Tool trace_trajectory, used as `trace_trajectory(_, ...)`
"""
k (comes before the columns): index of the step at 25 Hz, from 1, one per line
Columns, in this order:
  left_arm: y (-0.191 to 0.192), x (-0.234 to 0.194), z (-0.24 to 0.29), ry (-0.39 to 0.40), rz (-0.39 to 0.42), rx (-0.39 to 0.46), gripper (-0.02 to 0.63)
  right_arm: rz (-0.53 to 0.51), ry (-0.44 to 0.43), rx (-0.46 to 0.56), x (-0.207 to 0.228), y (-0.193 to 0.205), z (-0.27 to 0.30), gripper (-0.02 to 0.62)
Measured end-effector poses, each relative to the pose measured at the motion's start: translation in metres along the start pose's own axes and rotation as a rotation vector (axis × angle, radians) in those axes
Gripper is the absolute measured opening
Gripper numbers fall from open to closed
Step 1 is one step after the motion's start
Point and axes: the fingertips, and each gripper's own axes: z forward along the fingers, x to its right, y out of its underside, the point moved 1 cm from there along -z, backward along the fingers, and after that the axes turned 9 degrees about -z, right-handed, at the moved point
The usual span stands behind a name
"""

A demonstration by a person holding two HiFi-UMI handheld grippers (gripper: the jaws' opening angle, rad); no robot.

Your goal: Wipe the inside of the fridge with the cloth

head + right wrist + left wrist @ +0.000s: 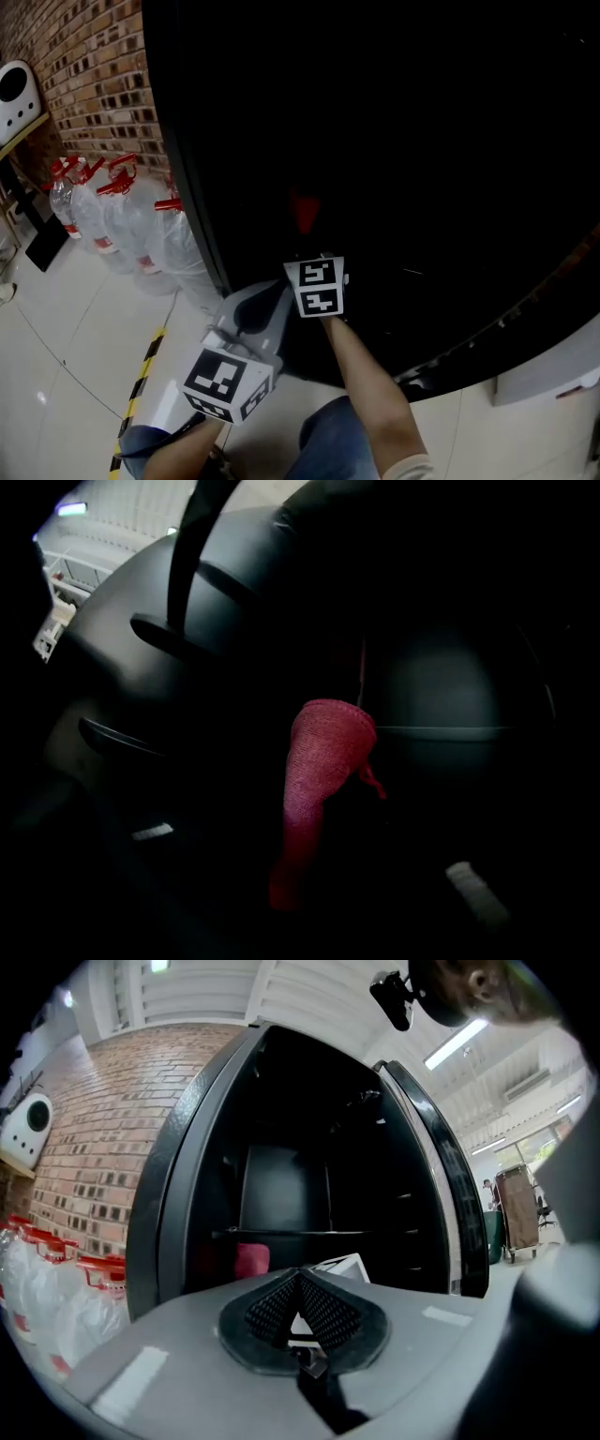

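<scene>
Jutting past the jaws of the right gripper (292, 878) — the pinched cloth (323, 752).

Grey tongs (298, 1283) with black ridged pads (323, 1312), black-and-white marker cubes (316, 286), blue jeans (328, 436)

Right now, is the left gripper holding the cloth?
No, the left gripper has its jaws closed on nothing; the red cloth is in the right gripper, inside the fridge.

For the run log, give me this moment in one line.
right gripper: shut on red cloth, inside fridge | left gripper: shut, empty, outside fridge | fridge: open
</scene>
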Motion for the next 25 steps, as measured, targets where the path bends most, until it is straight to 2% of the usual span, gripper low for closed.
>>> trace_trajectory(5,0.013,-0.003,0.000,0.020,-0.037,-0.018,-0.020,0.001,0.054,-0.027,0.014,0.008,0.026,0.057)
trace_trajectory(12,-0.008,-0.008,-0.008,0.044,-0.098,0.059,-0.020,0.018,0.158,-0.070,0.036,0.016,0.034,0.057)
trace_trajectory(17,-0.014,-0.010,-0.013,0.032,-0.061,0.087,-0.020,0.004,0.202,-0.100,0.054,0.021,0.031,0.057)
trace_trajectory(19,-0.012,-0.008,-0.012,0.040,-0.071,0.085,-0.020,-0.008,0.225,-0.118,0.065,0.027,0.025,0.057)
trace_trajectory(21,-0.010,-0.006,-0.009,0.051,-0.081,0.079,-0.020,-0.016,0.259,-0.138,0.078,0.034,0.017,0.057)
trace_trajectory(25,-0.006,0.000,-0.005,0.062,-0.051,0.070,-0.020,0.024,0.352,-0.197,0.108,0.055,-0.005,0.057)
